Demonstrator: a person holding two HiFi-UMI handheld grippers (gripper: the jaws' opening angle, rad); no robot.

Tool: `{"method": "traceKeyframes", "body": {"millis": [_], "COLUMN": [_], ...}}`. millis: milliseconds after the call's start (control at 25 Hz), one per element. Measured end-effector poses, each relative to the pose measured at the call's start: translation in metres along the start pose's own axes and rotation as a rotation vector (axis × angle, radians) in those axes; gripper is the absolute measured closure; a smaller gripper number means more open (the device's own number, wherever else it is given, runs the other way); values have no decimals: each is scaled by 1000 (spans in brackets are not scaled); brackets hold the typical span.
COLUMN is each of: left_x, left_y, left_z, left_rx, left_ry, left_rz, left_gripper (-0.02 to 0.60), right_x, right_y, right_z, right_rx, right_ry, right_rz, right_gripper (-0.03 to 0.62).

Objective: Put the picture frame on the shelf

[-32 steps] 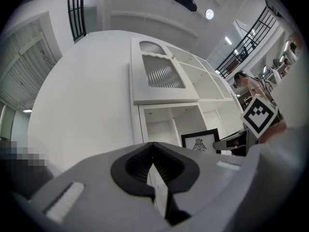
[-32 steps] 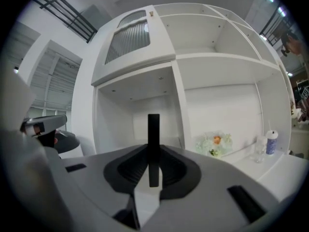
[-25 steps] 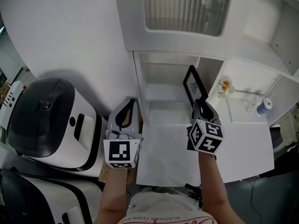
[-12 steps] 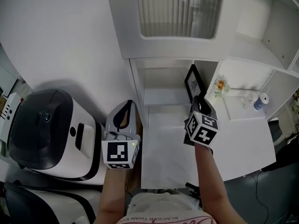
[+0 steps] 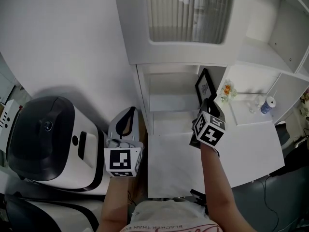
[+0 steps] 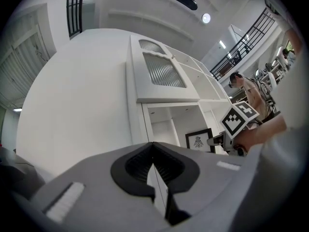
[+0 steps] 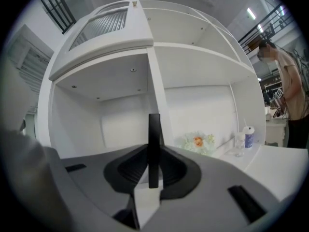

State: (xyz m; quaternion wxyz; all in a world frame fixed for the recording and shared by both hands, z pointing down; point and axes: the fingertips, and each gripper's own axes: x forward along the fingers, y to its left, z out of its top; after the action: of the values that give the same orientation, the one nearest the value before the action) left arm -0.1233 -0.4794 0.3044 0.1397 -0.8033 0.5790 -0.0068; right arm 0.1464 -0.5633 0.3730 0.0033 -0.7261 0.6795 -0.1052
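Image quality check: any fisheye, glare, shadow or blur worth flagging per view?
Head view: soft even light, mild wide-angle bend in the shelf, faint shadow behind the machine. Left gripper view: heavy fisheye, black corners, lamp blown out, near fingers soft. Right gripper view: same fisheye and vignette; frame edge-on, fairly sharp.

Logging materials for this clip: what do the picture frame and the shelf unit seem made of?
Picture frame: black, matte, thin moulding; wood or plastic, can't tell which. Shelf unit: smooth white painted or laminated board, probably wood composite, judging by flat, even panels.
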Motion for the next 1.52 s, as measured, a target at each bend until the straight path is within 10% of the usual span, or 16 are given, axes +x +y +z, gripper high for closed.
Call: {"method": "traceKeyframes", "body": {"millis": [720, 1520], "left_x": [6, -8], "left_y": [-14, -20], "left_z": [-5, 2], "left_rx": [-20, -60], "left_ry": [-3, -32], "left_rz": [-46, -88], "left_gripper": [572, 572], "right_x": [-25, -101], "right_y": [-4, 8], "right_z": [-3, 21], "right_rx": [-68, -180], "right_ry": [-27, -78], "right_rz": [47, 139], "right_gripper": [421, 485]}}
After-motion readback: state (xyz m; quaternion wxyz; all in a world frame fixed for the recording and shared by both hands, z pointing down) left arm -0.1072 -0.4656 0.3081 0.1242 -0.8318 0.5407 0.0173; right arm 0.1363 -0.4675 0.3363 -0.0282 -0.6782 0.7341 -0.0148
